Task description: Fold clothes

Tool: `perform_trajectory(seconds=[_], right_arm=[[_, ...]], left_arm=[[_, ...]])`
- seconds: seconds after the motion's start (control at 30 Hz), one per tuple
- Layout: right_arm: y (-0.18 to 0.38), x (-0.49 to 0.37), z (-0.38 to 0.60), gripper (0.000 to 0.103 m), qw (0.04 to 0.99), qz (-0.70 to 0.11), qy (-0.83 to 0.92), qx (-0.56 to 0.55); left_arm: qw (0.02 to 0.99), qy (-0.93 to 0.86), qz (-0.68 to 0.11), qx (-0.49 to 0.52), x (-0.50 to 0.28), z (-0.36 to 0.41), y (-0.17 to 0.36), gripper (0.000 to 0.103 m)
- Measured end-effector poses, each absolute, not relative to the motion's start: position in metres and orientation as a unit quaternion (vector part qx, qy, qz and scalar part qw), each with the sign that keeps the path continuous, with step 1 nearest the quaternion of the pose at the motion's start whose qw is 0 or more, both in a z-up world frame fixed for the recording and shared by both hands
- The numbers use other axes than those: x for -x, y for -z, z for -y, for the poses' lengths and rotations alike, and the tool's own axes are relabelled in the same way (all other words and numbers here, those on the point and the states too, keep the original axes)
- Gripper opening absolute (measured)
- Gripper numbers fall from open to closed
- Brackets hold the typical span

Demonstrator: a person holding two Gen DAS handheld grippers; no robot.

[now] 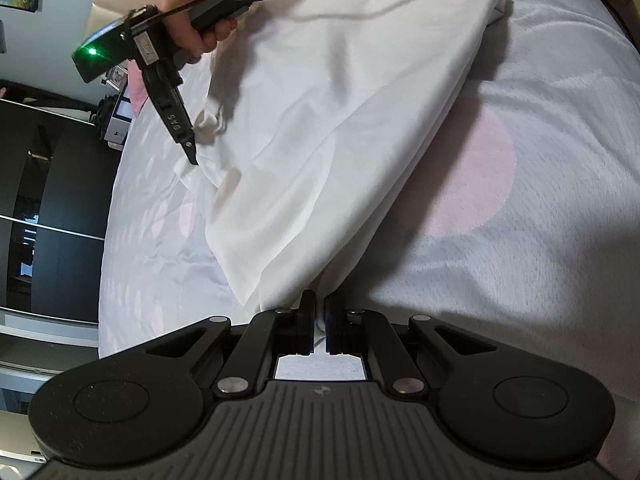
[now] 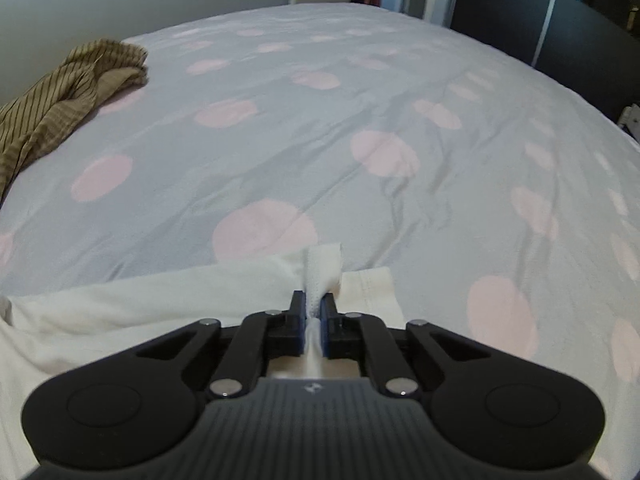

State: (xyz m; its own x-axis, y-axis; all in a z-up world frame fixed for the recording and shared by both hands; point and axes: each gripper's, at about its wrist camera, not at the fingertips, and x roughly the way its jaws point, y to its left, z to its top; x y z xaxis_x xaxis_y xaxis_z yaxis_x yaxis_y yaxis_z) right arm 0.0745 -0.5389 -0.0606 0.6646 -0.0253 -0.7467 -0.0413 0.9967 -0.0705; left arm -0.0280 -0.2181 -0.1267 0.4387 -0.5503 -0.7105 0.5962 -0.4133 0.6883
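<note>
Two grippers are both clamping the white garment (image 1: 320,128) right now: left gripper (image 1: 319,312) is pinching a bunched corner nearest its own camera, jaws nearly touching w/ cloth between; right gripper (image 2: 314,308) is squeezing a puckered tuft of hem at the opposite end, pads pressing on fabric. Garment is lying partly folded, approx. mid-bed, on the dotted bedsheet (image 2: 280,140), one long doubled edge running diagonally, away from the bed's sides. Striped brown garment (image 2: 60,96) is sitting crumpled at the bed's far left edge, well apart. Judging by drape & soft creases, fabric is looking thin, light, limp – no stiffness, prob. sagging between grips and slipping if pinched shallowly. Best hold: corners/hems, deep in the pads, keeping tension btw both ends.
</note>
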Motion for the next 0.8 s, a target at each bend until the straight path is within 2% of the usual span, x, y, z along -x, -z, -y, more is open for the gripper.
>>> perform_trajectory(seconds=[0.67,0.77,0.8], right_arm=[[0.065,-0.086,0.551,0.008,0.894,-0.439,0.084,0.034],[0.057,-0.081,0.548,0.024,0.896,-0.430,0.099,0.041],[0.054,-0.079,0.547,0.036,0.897,-0.427,0.105,0.044]], left_arm=[[0.544,0.509,-0.007,-0.667,0.033,0.204,0.130,0.001],[0.543,0.498,0.034,-0.676,0.037,0.193,0.133,0.004],[0.542,0.494,0.044,-0.678,0.039,0.190,0.134,0.011]])
